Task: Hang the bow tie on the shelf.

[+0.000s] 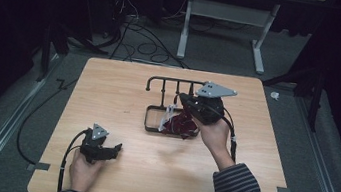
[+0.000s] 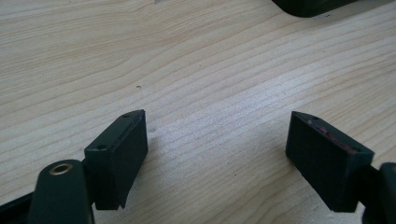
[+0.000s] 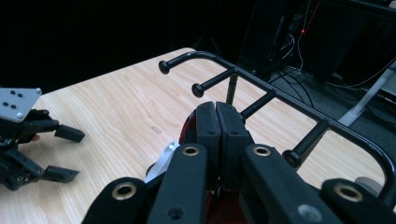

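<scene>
A black wire rack (image 1: 175,82) with several knobbed pegs stands mid-table on a rectangular base frame (image 1: 147,119). A dark red thing (image 1: 180,125) with a silver part (image 1: 170,113) lies in that frame. My right gripper (image 1: 181,111) is right above it, jaws pressed together. In the right gripper view its jaws (image 3: 215,109) meet just below the pegs (image 3: 261,81), with red showing under them and the silver part (image 3: 161,163) at the left. Whether anything is pinched I cannot tell. My left gripper (image 1: 113,149) rests open on the wood near the front left, nothing between its fingers (image 2: 123,149).
The wooden table (image 1: 108,92) ends at dark carpet on all sides. Cables (image 1: 136,35) and a white desk frame (image 1: 220,12) lie beyond the far edge. The left gripper (image 3: 70,154) also appears at the left of the right gripper view.
</scene>
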Demonstrator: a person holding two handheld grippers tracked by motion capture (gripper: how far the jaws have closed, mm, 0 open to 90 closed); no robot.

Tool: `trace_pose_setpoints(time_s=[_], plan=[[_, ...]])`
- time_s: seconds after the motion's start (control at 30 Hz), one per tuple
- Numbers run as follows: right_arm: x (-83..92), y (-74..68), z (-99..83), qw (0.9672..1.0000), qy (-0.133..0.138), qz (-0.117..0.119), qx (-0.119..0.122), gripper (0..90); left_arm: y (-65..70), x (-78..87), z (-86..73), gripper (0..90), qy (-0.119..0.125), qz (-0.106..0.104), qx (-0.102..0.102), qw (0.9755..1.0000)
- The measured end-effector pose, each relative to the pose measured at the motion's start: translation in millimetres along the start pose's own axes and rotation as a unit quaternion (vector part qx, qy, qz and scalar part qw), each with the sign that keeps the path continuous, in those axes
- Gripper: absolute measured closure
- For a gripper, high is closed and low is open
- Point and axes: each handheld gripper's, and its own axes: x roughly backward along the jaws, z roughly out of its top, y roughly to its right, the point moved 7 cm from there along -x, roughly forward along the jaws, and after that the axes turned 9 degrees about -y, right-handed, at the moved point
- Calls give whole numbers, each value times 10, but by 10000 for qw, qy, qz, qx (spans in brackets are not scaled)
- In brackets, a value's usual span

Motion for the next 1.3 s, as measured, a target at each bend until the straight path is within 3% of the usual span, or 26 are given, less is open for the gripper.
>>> trace_pose_setpoints(time_s=[0.97, 1.3], plan=[[-240, 160, 83, 9994, -144, -104, -311, 900, -3, 1, -1, 212, -8, -1, -7, 10000], [-302, 202, 130, 9991, -207, -188, -317, 900, -4, 3, -2, 212, -12, -15, -4, 10000]])
